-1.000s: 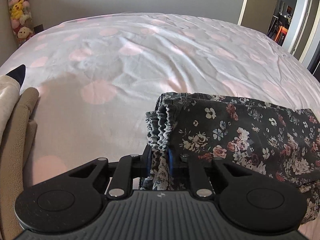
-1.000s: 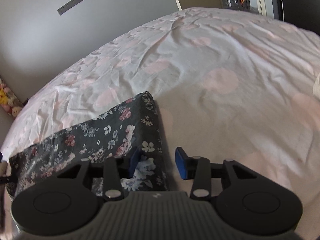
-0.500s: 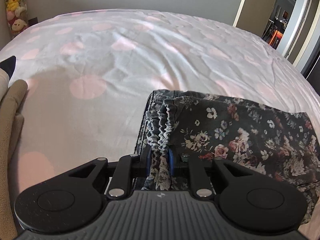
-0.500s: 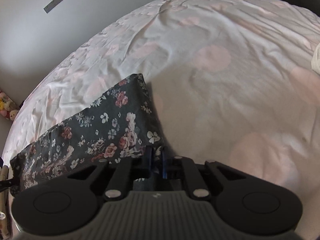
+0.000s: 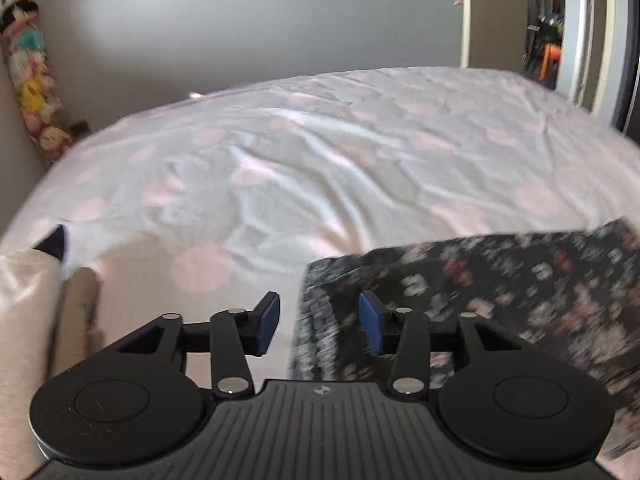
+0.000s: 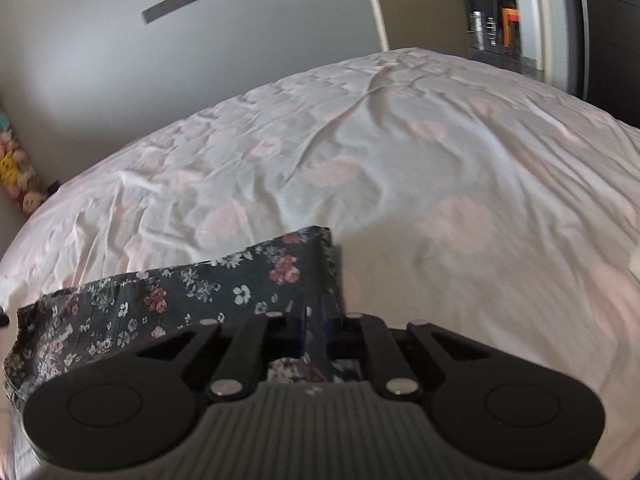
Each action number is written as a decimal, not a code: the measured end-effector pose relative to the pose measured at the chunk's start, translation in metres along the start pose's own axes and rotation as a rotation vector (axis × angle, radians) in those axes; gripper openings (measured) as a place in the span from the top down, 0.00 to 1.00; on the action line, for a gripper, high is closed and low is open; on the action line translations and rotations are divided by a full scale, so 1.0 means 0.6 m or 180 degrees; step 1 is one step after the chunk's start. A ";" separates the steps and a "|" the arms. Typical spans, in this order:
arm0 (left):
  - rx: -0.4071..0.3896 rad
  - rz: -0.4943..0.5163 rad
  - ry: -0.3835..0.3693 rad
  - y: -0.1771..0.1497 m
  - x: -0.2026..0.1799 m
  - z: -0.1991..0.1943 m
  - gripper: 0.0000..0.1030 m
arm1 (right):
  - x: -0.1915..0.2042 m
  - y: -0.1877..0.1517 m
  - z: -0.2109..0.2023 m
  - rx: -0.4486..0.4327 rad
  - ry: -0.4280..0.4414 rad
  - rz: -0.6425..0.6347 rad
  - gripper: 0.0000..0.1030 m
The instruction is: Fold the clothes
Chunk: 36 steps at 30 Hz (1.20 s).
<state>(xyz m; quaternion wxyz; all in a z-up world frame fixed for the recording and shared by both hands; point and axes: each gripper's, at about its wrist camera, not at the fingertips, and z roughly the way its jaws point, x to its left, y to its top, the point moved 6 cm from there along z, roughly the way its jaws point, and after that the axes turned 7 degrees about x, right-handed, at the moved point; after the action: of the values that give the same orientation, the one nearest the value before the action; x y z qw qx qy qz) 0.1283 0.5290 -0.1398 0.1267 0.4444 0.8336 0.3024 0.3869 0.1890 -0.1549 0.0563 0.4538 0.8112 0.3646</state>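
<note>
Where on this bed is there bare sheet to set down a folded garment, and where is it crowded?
Free: the bedsheet between the floral garment and the far wall, and right of the garment. Crowded: the near left, by the beige clothes.

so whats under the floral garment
The pink-dotted bed sheet lies under the dark floral garment. Whatever sits beneath its folded layers is covered. The right gripper pinches its corner; the left gripper is opening.

Soft, dim daylight; the left wrist view is motion-blurred, both bend at the fisheye edges.
</note>
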 end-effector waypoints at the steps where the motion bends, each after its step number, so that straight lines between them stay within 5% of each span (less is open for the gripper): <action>1: 0.0033 0.0033 -0.0034 0.004 -0.006 0.009 0.69 | 0.006 0.008 0.013 0.0011 0.0013 -0.0052 0.95; 7: 0.0304 0.0005 0.0030 -0.022 -0.004 0.100 0.75 | 0.004 0.033 0.099 0.0229 -0.0023 -0.0038 0.99; 12: 0.0263 0.0017 0.0044 -0.025 0.000 0.119 0.73 | -0.029 0.013 0.142 0.0392 0.0032 0.0129 1.00; 18: 0.0142 0.0067 0.0050 -0.020 -0.007 0.075 0.74 | -0.021 0.016 0.088 0.0372 0.0014 0.0144 0.98; 24: 0.0030 0.0110 -0.0106 -0.023 -0.033 -0.004 0.74 | -0.007 -0.039 -0.003 0.0499 0.0070 0.0230 0.94; 31: 0.0641 0.0153 -0.0154 -0.090 -0.052 0.029 0.75 | -0.006 -0.108 -0.007 0.0932 0.0033 0.0280 0.94; 36: 0.0576 0.0095 -0.0164 -0.095 -0.047 0.015 0.75 | -0.006 -0.100 -0.010 0.0990 0.0120 0.0262 0.90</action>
<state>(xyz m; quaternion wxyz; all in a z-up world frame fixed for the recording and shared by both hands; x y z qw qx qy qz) 0.1110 0.4856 -0.1837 0.1029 0.4740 0.8473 0.2163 0.3449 0.1633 -0.1897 -0.0448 0.4830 0.8395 0.2450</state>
